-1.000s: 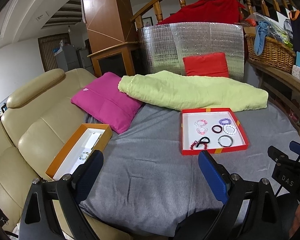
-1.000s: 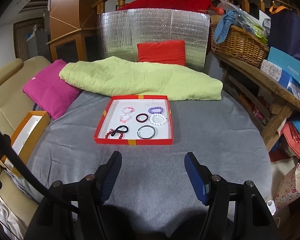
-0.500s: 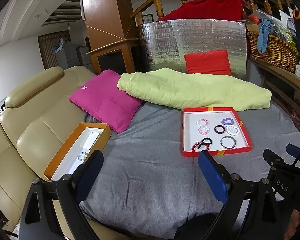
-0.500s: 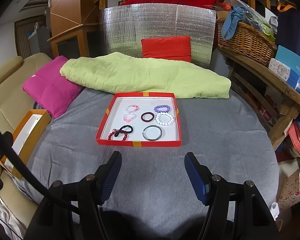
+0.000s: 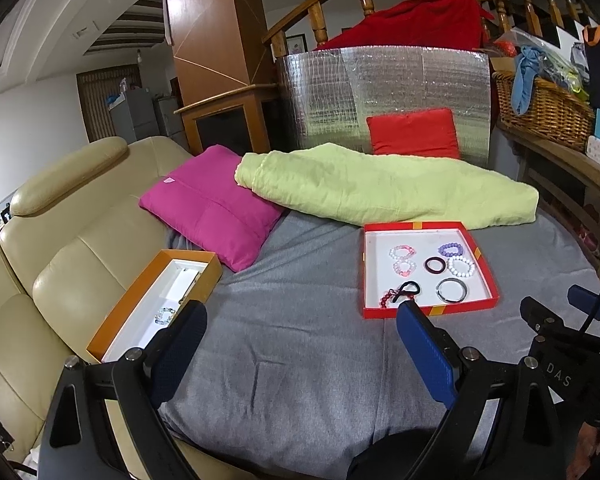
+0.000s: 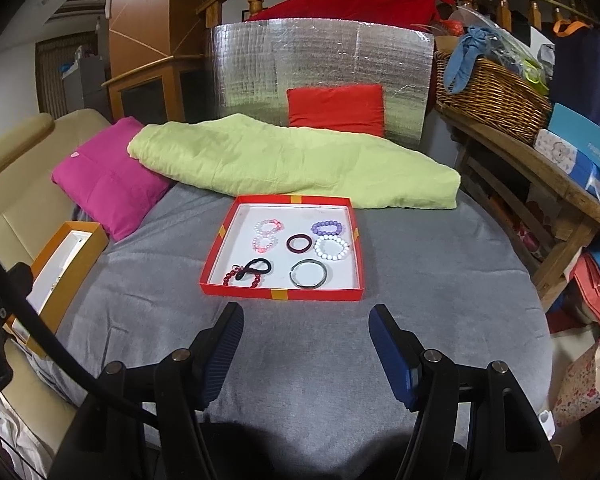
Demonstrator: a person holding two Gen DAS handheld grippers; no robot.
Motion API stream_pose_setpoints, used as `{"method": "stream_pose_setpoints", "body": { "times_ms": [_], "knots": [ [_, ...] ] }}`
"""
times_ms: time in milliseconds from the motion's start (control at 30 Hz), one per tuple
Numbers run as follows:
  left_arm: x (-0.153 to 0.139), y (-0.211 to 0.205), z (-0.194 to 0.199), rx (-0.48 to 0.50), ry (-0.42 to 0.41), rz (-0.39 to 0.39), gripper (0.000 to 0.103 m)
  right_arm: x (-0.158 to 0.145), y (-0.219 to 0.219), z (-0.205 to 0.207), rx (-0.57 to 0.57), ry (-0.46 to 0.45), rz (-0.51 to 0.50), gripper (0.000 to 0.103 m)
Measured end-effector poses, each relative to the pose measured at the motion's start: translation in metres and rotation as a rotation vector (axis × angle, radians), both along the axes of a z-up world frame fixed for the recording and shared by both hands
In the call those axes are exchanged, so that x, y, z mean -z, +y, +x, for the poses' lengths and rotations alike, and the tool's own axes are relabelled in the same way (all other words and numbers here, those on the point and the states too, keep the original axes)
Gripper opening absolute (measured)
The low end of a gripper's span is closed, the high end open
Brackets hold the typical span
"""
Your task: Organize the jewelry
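A red tray (image 6: 332, 294) (image 5: 476, 306) lies on the grey cloth and holds several bracelets: pink beads (image 6: 267, 225), purple beads (image 6: 328, 227), a white bead bracelet (image 6: 331, 248), a dark ring (image 6: 299, 243), a metal bangle (image 6: 309, 274), a black hair tie (image 6: 256, 267) over red beads. An orange box (image 5: 112, 320) (image 6: 82, 258) at the left holds one small beaded bracelet (image 5: 165, 315). My left gripper (image 5: 300, 320) is open and empty above the cloth between box and tray. My right gripper (image 6: 306, 320) is open and empty just before the tray's near edge.
A magenta pillow (image 5: 212, 204), a green blanket (image 5: 380, 188) and a red cushion (image 5: 414, 132) lie behind the tray before a foil panel. A beige sofa (image 5: 60, 248) is at the left. A wooden bench with a wicker basket (image 6: 492, 100) stands at the right.
Both grippers have drifted slightly forward and to the right; the tray sits a little nearer in the right wrist view. Both stay open and empty.
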State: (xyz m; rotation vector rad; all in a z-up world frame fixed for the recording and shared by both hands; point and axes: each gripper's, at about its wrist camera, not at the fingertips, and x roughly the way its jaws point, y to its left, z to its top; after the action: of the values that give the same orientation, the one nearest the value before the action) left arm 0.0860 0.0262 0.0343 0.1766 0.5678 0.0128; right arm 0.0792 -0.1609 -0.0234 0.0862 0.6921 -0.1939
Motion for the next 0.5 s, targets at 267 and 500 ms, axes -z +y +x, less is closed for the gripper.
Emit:
{"method": "stream_pose_setpoints", "body": {
  "times_ms": [267,500],
  "knots": [
    [0.003,-0.008,0.019,0.001,0.013,-0.001,0.096,0.006,-0.006,0.022,-0.003,0.011,0.014,0.069],
    [0.005,-0.009,0.028,0.001,0.018,0.001,0.096,0.012,-0.007,0.033,-0.004,0.021,0.014,0.069]
  ]
}}
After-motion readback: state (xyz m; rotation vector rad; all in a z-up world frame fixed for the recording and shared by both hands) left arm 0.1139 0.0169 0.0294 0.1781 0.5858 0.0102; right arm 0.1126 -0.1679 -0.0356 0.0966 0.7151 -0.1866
